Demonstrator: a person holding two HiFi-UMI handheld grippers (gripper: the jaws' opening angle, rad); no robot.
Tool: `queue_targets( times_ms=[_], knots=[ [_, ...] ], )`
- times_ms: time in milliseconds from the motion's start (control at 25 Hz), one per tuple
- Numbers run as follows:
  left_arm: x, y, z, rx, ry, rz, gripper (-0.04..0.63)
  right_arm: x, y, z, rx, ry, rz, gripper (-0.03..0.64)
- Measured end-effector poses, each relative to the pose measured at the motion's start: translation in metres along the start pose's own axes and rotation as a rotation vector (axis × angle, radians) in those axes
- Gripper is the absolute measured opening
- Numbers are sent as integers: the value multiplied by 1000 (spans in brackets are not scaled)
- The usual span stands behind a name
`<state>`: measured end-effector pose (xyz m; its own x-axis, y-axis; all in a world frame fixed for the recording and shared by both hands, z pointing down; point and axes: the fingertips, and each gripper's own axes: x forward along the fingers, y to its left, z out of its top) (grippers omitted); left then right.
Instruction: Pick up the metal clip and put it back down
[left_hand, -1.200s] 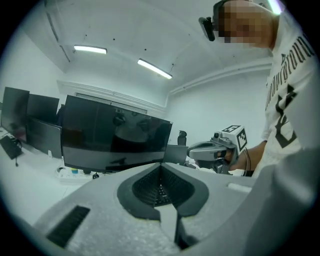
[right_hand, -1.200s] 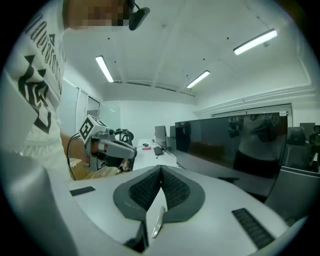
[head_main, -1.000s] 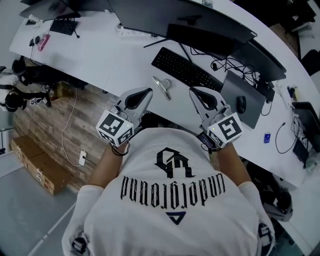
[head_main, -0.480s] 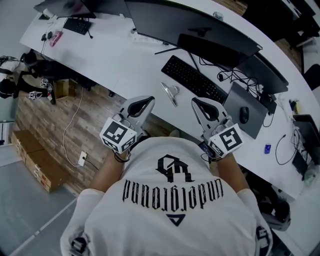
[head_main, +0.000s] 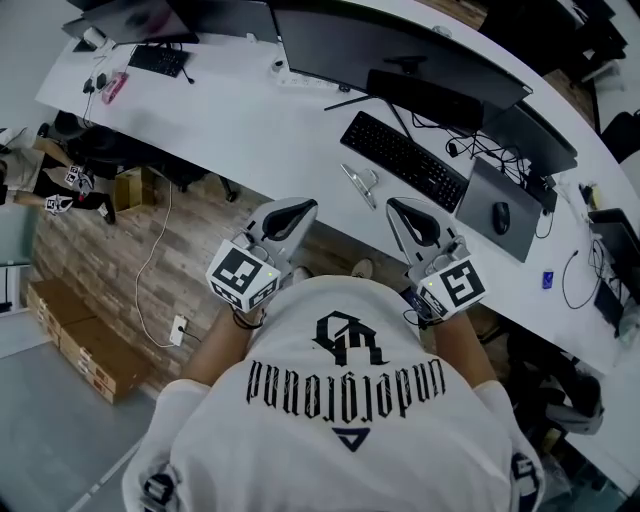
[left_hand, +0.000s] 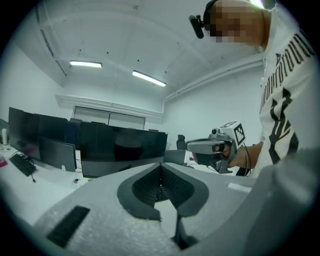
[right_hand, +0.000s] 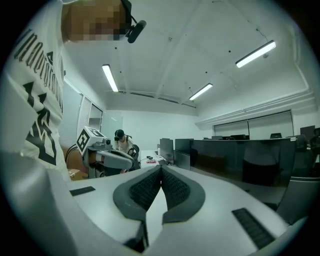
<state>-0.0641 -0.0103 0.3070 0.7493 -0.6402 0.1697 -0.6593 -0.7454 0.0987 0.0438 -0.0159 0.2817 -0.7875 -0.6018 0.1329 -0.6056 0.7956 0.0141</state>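
The metal clip (head_main: 360, 184) lies on the desk (head_main: 250, 120), by the keyboard (head_main: 405, 160). The left gripper (head_main: 296, 208) and right gripper (head_main: 400, 208) are closed, holding nothing, near the desk's edge. Picking up looks not begun.

White bench (head_main: 250, 120). Silver metal clip (head_main: 358, 183), black keyboard (head_main: 405, 160). Pale grey left tool (head_main: 298, 207) and right tool (head_main: 398, 206), black ribbed pads (left_hand: 140, 190) inside; black-and-white square markers (head_main: 240, 272) on each. White shirt (head_main: 340, 420), black lettering. Brown plank-patterned floor (head_main: 130, 230).
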Motion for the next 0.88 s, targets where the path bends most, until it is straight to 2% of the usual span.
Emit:
queue_targets(
  times_ms=[320,480,560,880],
  knots=[
    [-50,1,-9,-15,-11,-107,14,10,56,3,-4,18,-91,14],
    [-66,-4,-16,3,-15,-141,15,6,76,-1,-4,38,-122,14],
    [-71,-8,-17,-11,-20,-156,14,2,85,0,-16,47,-135,14],
    [-78,-40,-9,1,-44,-134,14,-26,104,0,-29,24,-109,14]
  ],
)
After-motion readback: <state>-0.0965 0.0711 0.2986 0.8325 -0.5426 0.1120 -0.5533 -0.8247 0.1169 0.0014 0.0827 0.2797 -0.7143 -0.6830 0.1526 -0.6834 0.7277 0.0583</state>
